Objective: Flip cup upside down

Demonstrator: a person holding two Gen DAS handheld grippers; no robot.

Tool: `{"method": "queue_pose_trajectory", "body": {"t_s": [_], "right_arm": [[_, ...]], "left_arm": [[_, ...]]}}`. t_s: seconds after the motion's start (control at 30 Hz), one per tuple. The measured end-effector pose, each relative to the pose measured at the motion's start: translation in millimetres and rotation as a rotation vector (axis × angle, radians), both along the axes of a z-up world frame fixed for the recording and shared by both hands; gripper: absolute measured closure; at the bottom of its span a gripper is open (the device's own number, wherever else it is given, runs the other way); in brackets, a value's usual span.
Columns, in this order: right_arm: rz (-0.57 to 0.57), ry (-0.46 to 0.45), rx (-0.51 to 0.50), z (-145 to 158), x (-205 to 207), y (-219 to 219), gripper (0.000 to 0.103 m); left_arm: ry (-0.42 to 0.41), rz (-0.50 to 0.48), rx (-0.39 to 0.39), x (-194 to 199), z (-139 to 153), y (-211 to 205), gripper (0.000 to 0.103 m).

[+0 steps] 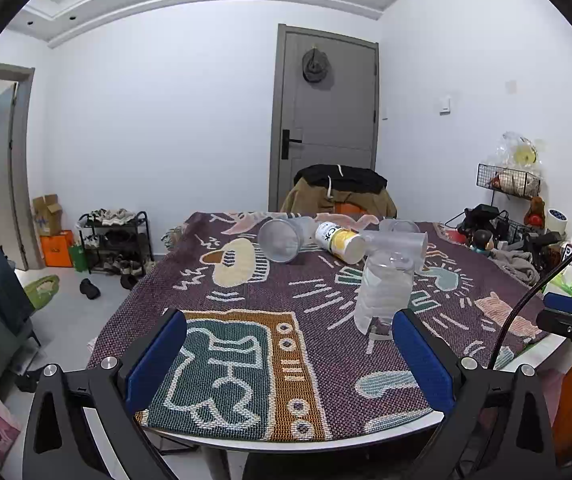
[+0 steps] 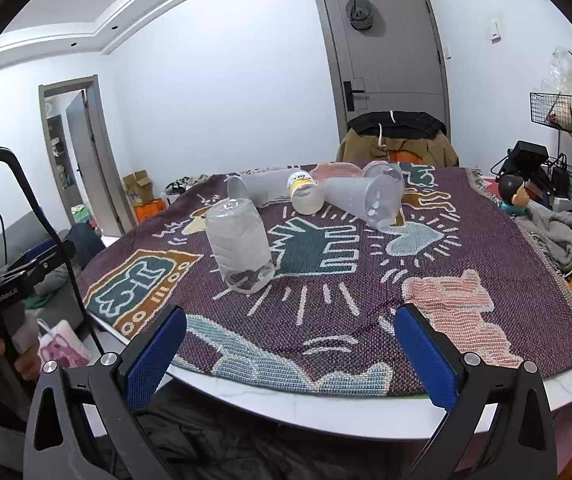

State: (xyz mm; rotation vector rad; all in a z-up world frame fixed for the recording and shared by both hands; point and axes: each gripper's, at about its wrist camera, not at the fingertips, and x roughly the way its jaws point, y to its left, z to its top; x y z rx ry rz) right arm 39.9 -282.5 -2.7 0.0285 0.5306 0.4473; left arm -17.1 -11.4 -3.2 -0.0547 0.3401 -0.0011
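A clear plastic cup (image 2: pixel 239 246) stands upside down, rim on the patterned cloth, slightly tilted; it also shows in the left wrist view (image 1: pixel 384 294), just beyond my right-hand finger. My left gripper (image 1: pixel 290 356) is open and empty over the near table edge. My right gripper (image 2: pixel 290 356) is open and empty, off the near edge of the table, the cup ahead and to its left. Two more clear cups lie on their sides farther back: one (image 2: pixel 362 198) at the right and one (image 2: pixel 261 188) at the left.
A yellow-and-white can (image 2: pixel 306 194) lies on its side between the far cups. The patterned cloth (image 2: pixel 466 248) covers a white table. A chair draped with clothes (image 2: pixel 398 140) stands behind it. Clutter and a grey cloth (image 2: pixel 554 236) lie at the right.
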Motion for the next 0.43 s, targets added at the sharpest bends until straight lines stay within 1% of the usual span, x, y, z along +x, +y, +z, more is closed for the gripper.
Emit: {"method": "queue_pose_trajectory", "body": {"t_s": [0.43], "right_arm": [[0.004,0.002,-0.001,-0.5,0.1,0.4,0.000]], "left_arm": [[-0.007,-0.004,0.000,-0.5,1.4,-1.2,0.000]]}}
